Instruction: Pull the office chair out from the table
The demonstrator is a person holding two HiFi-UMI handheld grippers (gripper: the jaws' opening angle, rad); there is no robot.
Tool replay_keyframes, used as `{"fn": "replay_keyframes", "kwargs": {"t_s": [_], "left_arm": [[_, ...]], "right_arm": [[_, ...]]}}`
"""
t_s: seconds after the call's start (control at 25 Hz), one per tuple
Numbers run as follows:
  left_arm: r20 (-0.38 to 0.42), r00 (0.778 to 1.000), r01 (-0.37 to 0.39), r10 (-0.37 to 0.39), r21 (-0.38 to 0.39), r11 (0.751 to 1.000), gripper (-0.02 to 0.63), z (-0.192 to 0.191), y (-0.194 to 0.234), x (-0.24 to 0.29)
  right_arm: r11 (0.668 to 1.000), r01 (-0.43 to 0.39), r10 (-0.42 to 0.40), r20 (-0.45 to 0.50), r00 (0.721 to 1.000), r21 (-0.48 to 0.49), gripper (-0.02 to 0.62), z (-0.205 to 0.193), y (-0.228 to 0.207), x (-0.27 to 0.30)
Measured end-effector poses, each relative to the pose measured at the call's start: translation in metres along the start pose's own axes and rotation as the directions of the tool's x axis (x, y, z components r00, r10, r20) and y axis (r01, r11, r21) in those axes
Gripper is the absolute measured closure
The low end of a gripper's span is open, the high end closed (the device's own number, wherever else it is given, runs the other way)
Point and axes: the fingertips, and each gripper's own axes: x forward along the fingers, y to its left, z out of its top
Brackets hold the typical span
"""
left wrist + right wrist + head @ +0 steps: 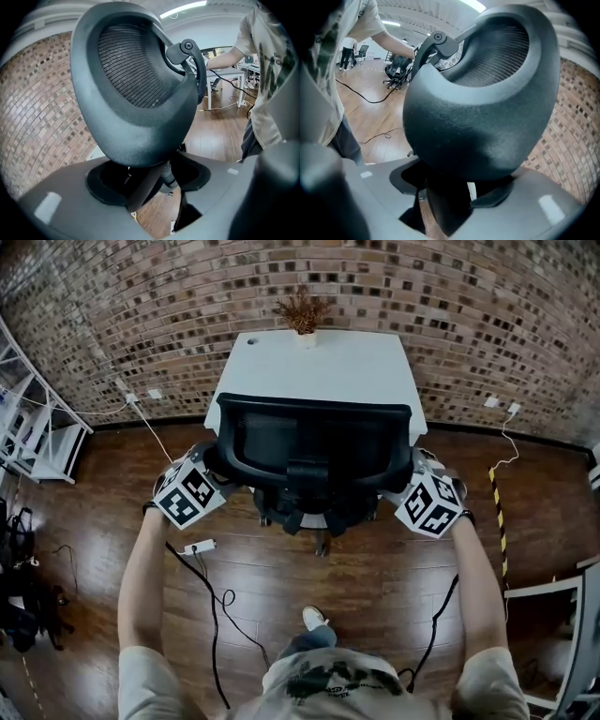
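**Both Rims Gripped, Ready to Roll Back**

Set against a brick wall [187, 296], on a plank floor [375, 568]: a white table [319, 367]. Pushed up to its near edge, the office chair [314, 451], backrest toward the person.

On the backrest's left rim, the left gripper [150, 180], jaws apparently pinching the frame. On the right rim, the right gripper [445, 187], clamped the same way.

- Pull straight back with both grippers at once and with equal force, to avoid any swivel.
- Hold the pull level and steady rather than tipping the backrest.
- Step the near foot [315, 618] clear first.
- Roll slowly past the black cable [212, 596] lying near the castors [323, 545], and steer away from it.
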Motion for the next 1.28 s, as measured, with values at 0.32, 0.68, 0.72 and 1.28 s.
{"fn": "replay_keyframes", "kwargs": {"t_s": [0.32, 0.68, 0.72, 1.28], "left_arm": [[-0.020, 1.000, -0.006, 0.005, -0.017, 1.000, 0.298, 0.000, -0.037, -0.022], [-0.020, 1.000, -0.017, 0.017, -0.029, 0.999, 0.296, 0.000, -0.097, -0.064], [-0.021, 1.000, -0.017, 0.016, -0.032, 0.999, 0.296, 0.001, -0.104, -0.068], [-0.024, 1.000, -0.017, 0.016, -0.036, 0.999, 0.301, -0.001, -0.193, -0.130]], "right_arm": [[1.000, 0.005, -0.005, 0.007, 1.000, -0.030, 0.330, -0.001, 0.033, -0.026], [0.999, -0.009, 0.009, -0.006, 1.000, -0.039, 0.336, 0.003, 0.087, -0.069], [0.999, -0.010, 0.010, -0.007, 1.000, -0.041, 0.334, 0.003, 0.093, -0.073], [0.999, -0.021, 0.021, -0.020, 1.000, -0.042, 0.333, 0.009, 0.172, -0.134]]}}
